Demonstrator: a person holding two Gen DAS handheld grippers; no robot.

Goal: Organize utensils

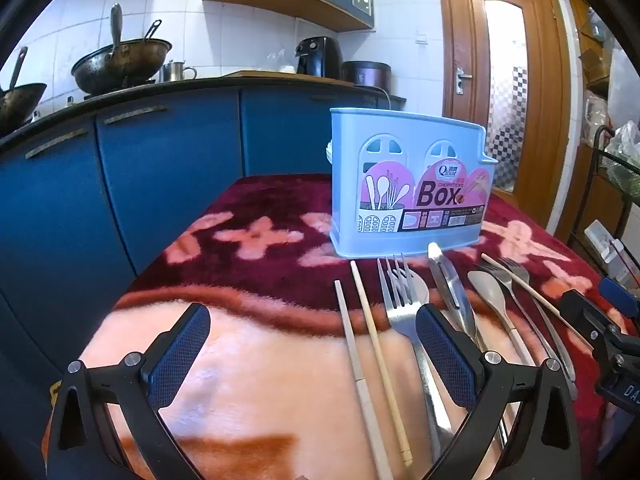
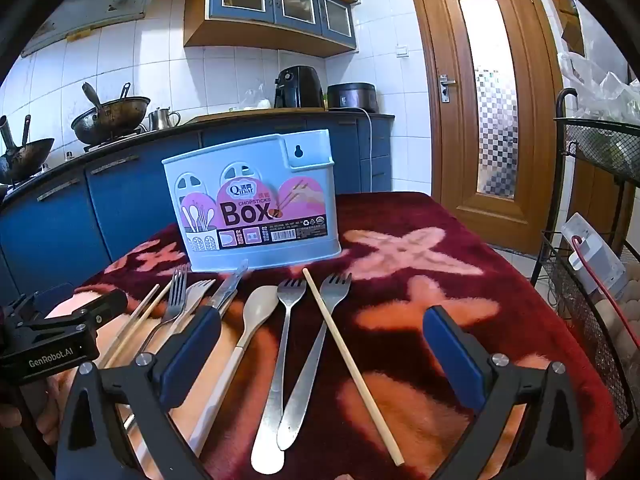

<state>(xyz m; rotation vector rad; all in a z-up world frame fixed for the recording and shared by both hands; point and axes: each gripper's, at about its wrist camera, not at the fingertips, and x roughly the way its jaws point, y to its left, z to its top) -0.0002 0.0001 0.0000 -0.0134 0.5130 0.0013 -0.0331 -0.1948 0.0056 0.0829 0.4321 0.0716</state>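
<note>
A pale blue chopsticks box [image 1: 408, 184] [image 2: 256, 200] stands upright on the red flowered blanket. In front of it lie loose utensils in a row: two chopsticks [image 1: 368, 340], a fork [image 1: 400, 304], a metal knife [image 1: 452, 288], a beige spoon [image 2: 256, 312], two steel forks [image 2: 288, 344] and one more chopstick [image 2: 348, 352]. My left gripper [image 1: 312, 340] hovers open above the blanket, its right finger over the fork. Above the spoon, forks and chopstick my right gripper [image 2: 320, 344] is open with nothing held.
Behind the table runs a blue kitchen counter [image 1: 160, 152] with woks [image 2: 112, 116] and an air fryer [image 2: 298, 86]. A wooden door [image 2: 484, 96] is at the back right. A black wire rack [image 2: 592, 264] stands close to the table's right edge.
</note>
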